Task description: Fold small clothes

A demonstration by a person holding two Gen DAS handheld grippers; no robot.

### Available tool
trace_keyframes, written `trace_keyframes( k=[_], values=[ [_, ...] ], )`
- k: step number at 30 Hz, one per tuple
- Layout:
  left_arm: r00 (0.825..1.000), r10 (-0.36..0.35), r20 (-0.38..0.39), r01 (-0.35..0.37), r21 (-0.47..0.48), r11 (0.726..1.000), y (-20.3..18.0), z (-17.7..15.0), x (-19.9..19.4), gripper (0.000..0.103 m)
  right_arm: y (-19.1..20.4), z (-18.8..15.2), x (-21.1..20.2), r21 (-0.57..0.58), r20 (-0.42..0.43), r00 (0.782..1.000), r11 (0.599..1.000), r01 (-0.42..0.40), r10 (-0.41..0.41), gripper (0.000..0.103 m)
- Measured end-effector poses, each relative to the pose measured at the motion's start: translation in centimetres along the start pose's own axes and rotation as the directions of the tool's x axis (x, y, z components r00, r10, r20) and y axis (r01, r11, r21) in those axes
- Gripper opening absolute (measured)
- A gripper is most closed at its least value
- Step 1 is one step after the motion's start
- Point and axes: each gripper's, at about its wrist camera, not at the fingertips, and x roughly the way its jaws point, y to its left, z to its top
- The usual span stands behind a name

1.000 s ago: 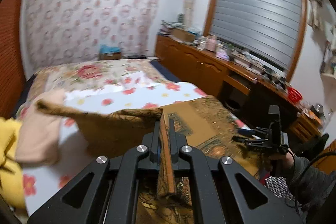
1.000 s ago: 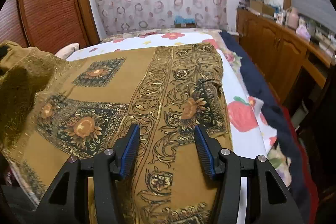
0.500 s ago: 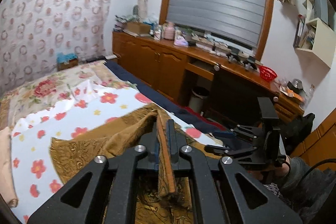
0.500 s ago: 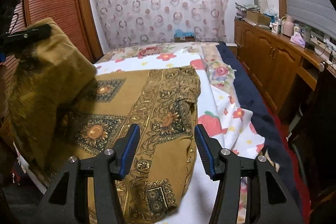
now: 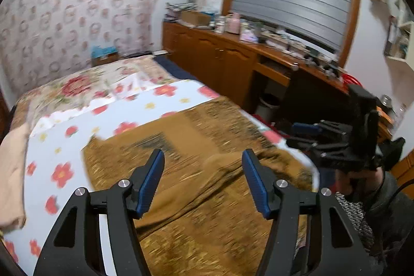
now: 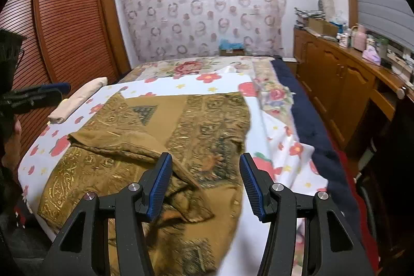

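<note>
Bedroom, with a bed [image 6: 165, 84] under a white sheet printed with red flowers filling most of both views. Slatted wooden wardrobe [image 6: 64, 25] along one side, low wooden cabinets [image 6: 333, 74] with a cluttered top along the other, patterned curtain [image 6: 201, 7] behind the headboard end.

Spread over the near half of the sheet: a mustard-brown garment [image 6: 201, 120] with gold and dark ornamental print, lying mostly flat. One flap [image 6: 116, 140] thrown across from the wardrobe side, landing loose and crooked, its edge bunched near the middle and a rumpled corner trailing toward the near edge of the bed. Folded pale-pink cloth [image 6: 77, 100] resting apart, beside the wardrobe.

Left gripper [image 5: 203, 177] raised above the garment, fingers spread wide, nothing between the blue pads [image 5: 150, 180]. Right gripper [image 6: 204, 183] likewise spread and empty, hovering over the crumpled near portion; seen from the left wrist view out at the right, beyond the garment's edge.

Judged stage: first fold thrown over, not yet tidied. Risks from here:
- Flap left skewed, so any further fold stacked on it likely lopsided.
- Pinching only the top layer at the bunched ridge, and so dragging it off the layer beneath.
- Grabbing the sheet along with the fabric near the garment's border, given how thin and flat both lie.
- Near hem close to the mattress edge; a tug toward the person probably enough to slide it off.
</note>
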Motion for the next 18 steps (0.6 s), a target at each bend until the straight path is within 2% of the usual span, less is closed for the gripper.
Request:
trace_keyframes(
  k=[8, 18],
  values=[
    [0.996, 0.094, -0.007, -0.094, -0.081, 0.992, 4.4, -3.8, -2.0, 0.064, 3.6, 1.3, 4.1, -0.102, -0.071, 0.996, 0.993, -0.063, 0.056, 0.056],
    [0.988, 0.154, 0.012, -0.151, -0.147, 0.978, 7.6, -7.0, -4.8, 0.069, 5.8, 2.4, 9.8, -0.240, -0.225, 0.974, 0.967, -0.089, 0.034, 0.056]
  ],
)
